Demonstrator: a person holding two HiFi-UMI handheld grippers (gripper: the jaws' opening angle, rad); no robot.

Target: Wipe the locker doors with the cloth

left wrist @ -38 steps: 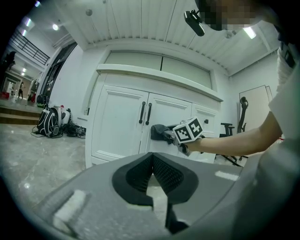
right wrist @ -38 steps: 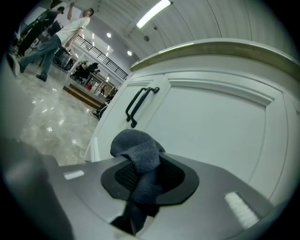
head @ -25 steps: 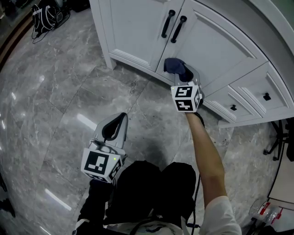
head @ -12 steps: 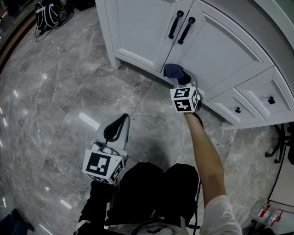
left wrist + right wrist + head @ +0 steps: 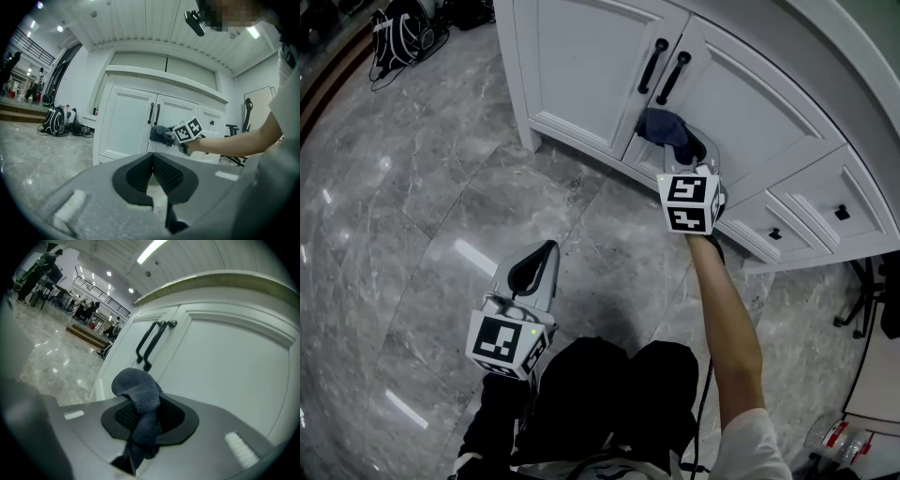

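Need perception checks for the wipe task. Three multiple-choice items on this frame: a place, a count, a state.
1. Where is the cloth? A on the floor; B against the right-hand locker door; C on a drawer knob.
2. How many black bar handles show? A one; B two; C four.
3. The right tongs are: A open, empty; B shut on the cloth; C shut on a handle.
1 B: it presses that door below the handles. 2 B: two side by side, none elsewhere. 3 B: the cloth is pinched in them.
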